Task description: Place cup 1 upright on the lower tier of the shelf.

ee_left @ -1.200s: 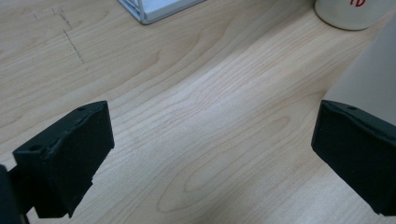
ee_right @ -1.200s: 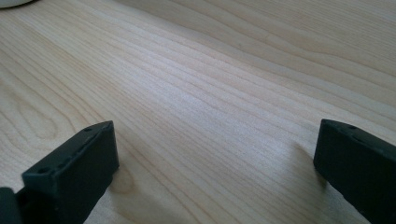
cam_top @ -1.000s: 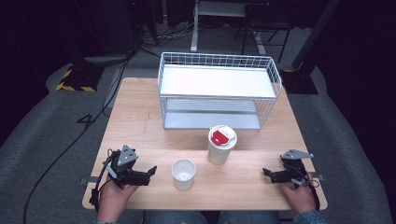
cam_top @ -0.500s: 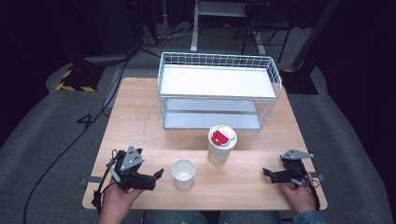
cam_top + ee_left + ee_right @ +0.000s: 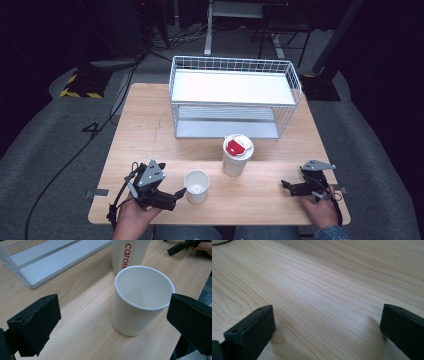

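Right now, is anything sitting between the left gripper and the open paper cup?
Nothing visible. The left gripper has its jaws spread wide on either side of the open paper cup, with bare table between them. The lidded cup stands behind it, out of the way.

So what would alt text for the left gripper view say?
An empty white paper cup stands upright on a pale wooden table, between two open black tongs. Behind it are a taller white cup with red lettering and a white wire rack.

Both hands rest low at the near edge, the left gripper (image 5: 175, 195) and right gripper (image 5: 287, 186) spread wide, pointing inward.
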`<act>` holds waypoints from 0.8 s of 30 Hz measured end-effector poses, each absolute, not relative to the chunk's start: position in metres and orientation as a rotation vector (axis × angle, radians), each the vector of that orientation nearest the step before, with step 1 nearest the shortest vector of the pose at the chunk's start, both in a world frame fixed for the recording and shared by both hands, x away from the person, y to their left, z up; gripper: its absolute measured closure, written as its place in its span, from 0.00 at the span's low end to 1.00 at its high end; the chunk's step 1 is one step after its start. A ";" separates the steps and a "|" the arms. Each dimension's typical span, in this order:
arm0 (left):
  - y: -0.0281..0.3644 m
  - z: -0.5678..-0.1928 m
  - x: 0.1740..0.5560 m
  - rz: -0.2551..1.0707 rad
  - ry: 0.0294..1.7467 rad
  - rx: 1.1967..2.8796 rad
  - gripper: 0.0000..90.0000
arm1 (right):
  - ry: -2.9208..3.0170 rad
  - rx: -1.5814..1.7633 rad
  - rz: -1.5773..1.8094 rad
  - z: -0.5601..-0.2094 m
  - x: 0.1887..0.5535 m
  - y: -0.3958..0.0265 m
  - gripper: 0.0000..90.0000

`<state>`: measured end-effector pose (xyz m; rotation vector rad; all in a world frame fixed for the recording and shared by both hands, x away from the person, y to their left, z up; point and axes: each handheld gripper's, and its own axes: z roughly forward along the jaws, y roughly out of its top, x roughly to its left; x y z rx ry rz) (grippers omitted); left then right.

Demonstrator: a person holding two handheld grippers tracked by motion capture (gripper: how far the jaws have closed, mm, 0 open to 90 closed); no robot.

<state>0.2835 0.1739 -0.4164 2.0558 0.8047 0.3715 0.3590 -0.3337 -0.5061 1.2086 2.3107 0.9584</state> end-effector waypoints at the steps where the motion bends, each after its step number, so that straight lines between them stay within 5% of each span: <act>1: 0.174 -0.416 0.283 0.371 0.805 2.056 0.00 | 2.311 1.209 0.958 -0.506 0.359 -0.334 0.00; 24: 0.140 -0.449 0.288 0.272 0.744 1.945 0.00 | 2.311 1.207 0.958 -0.506 0.359 -0.334 0.00</act>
